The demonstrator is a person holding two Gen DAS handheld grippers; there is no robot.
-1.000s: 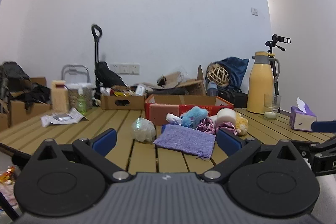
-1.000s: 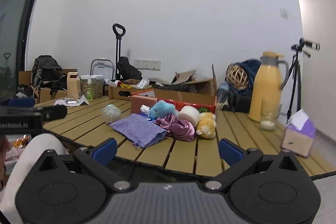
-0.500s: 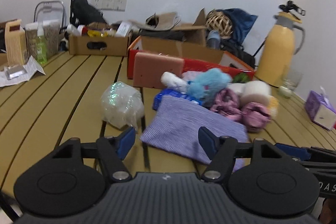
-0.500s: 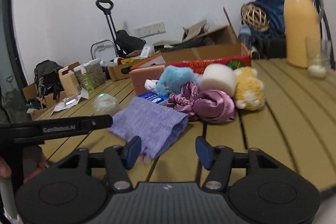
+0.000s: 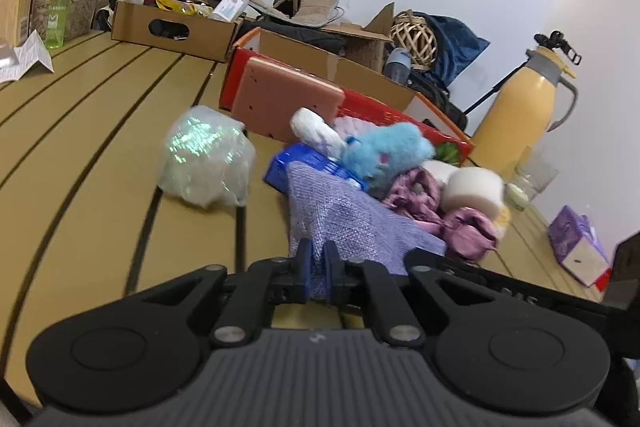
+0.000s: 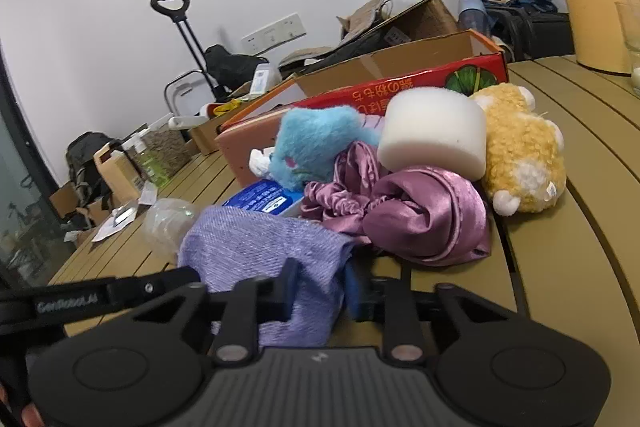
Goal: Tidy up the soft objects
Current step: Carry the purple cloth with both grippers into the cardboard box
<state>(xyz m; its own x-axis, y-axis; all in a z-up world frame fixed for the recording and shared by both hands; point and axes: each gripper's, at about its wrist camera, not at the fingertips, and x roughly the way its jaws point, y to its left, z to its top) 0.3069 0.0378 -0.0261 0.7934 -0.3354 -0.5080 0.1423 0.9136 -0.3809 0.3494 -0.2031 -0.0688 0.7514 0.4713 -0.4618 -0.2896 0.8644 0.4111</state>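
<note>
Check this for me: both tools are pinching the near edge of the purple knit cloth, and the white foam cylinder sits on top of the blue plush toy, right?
Not quite. The white foam cylinder rests on the shiny mauve satin fabric, beside the blue plush toy, as the right wrist view shows. Both the left tool and right tool do pinch the purple knit cloth.

Legible markings: pale lettering, apparently "GenRobot.AI", along the black arm of the left hand-held gripper (image 6: 100, 297) seen in the right wrist view; upside-down yellow Chinese characters on the red box (image 6: 404, 85), and white print on the blue packet (image 6: 266, 201), both too blurred to read.
</note>
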